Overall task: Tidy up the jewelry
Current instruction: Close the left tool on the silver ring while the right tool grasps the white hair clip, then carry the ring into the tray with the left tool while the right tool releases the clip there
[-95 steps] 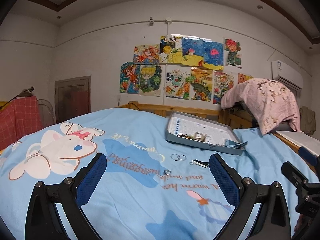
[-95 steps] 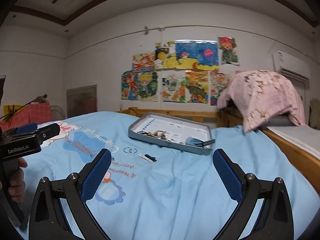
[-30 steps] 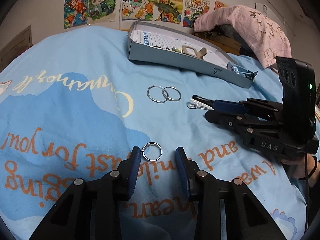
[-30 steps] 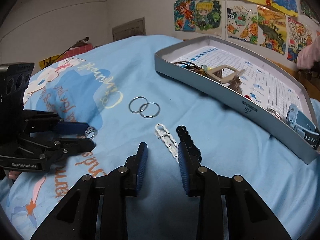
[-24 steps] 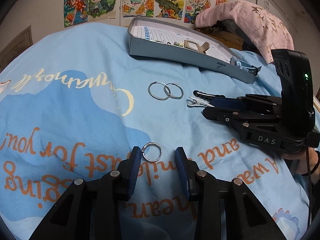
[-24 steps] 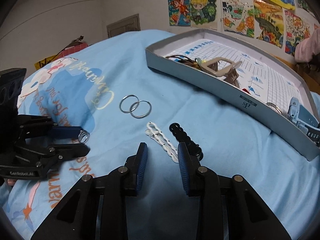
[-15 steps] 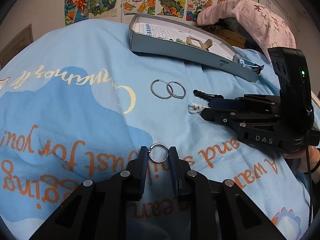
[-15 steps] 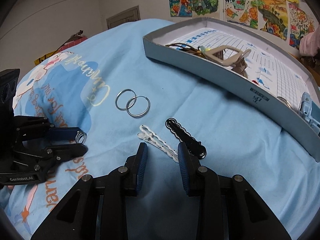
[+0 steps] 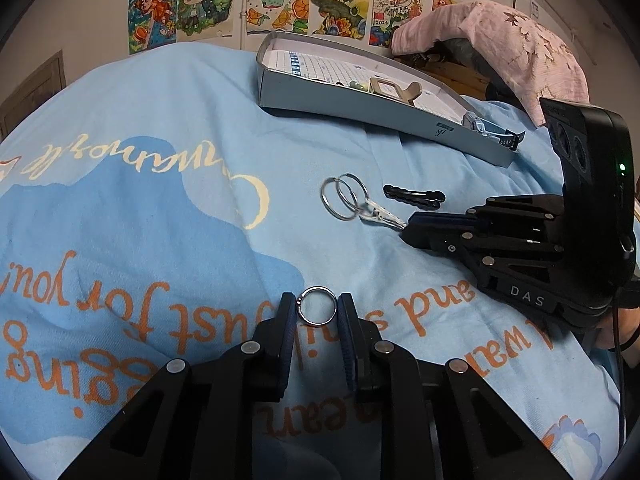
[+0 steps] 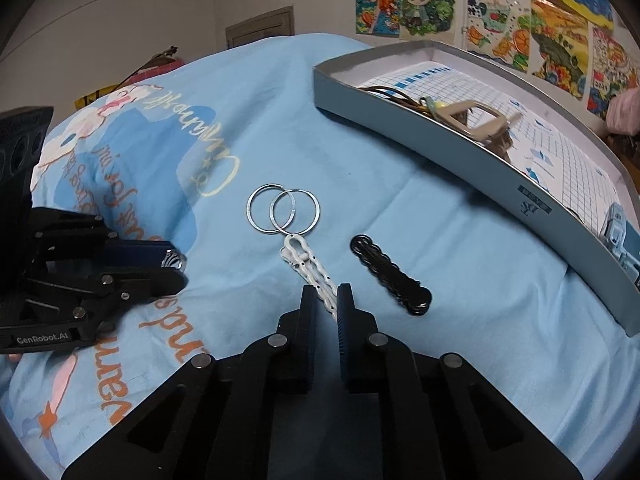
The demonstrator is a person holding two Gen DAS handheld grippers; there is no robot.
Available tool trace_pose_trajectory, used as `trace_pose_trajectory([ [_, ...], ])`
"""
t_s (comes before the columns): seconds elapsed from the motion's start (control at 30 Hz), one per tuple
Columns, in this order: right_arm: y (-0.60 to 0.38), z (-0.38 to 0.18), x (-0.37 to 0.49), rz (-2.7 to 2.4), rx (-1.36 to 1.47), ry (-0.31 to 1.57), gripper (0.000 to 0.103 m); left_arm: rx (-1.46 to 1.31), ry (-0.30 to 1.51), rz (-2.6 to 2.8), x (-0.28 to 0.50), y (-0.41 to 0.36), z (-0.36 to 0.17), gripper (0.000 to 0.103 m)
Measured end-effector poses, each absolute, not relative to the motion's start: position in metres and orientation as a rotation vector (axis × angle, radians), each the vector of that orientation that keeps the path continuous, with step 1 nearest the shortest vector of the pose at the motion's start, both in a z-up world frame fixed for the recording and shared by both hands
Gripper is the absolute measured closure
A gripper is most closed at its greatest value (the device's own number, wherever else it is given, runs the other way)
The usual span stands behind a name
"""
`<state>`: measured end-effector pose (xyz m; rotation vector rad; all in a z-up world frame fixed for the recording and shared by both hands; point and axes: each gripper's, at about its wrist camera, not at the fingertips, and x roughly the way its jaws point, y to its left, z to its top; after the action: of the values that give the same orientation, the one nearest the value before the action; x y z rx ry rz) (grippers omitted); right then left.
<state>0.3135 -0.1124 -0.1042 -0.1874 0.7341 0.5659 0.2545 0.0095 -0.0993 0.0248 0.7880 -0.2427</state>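
Observation:
My left gripper is shut on a small silver ring, low over the blue bedsheet; it also shows in the right wrist view. My right gripper is shut on the near end of a white wavy hair clip, which lies on the sheet and touches two overlapping silver hoops. A black wavy hair clip lies just right of it. The grey tray beyond holds a beige clip, cords and a blue watch.
The bed is covered by a blue printed sheet. A pink cloth drapes over furniture behind the tray. Drawings hang on the far wall. The two grippers point toward each other, a short way apart.
My left fingers closed onto the small ring. My right gripper moved forward and closed on the white clip, pushing it against the hoops.

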Motion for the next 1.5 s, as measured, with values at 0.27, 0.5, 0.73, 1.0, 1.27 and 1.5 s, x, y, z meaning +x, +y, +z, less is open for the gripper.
trace_pose_trajectory([
  [0.27,-0.117,-0.101,0.310,0.607,-0.150,0.718,0.099,0.022,0.775,-0.247,0.252,0.011,-0.099,0.083],
  [0.5,-0.128,-0.101,0.309,0.637,-0.053,0.698,0.100,0.012,0.762,-0.257,0.251,0.012,-0.099,0.083],
  [0.73,-0.137,-0.096,0.302,0.635,-0.009,0.680,0.100,-0.001,0.740,-0.276,0.249,0.014,-0.097,0.083],
  [1.0,-0.144,-0.091,0.290,0.647,0.036,0.735,0.100,-0.006,0.725,-0.291,0.246,0.016,-0.095,0.083],
  [1.27,-0.146,-0.081,0.282,0.611,0.024,0.666,0.100,-0.021,0.647,-0.282,0.248,0.013,-0.068,0.083],
  [1.5,-0.180,-0.063,0.300,0.487,0.112,0.524,0.100,-0.024,0.552,-0.236,0.290,-0.003,-0.025,0.083],
])
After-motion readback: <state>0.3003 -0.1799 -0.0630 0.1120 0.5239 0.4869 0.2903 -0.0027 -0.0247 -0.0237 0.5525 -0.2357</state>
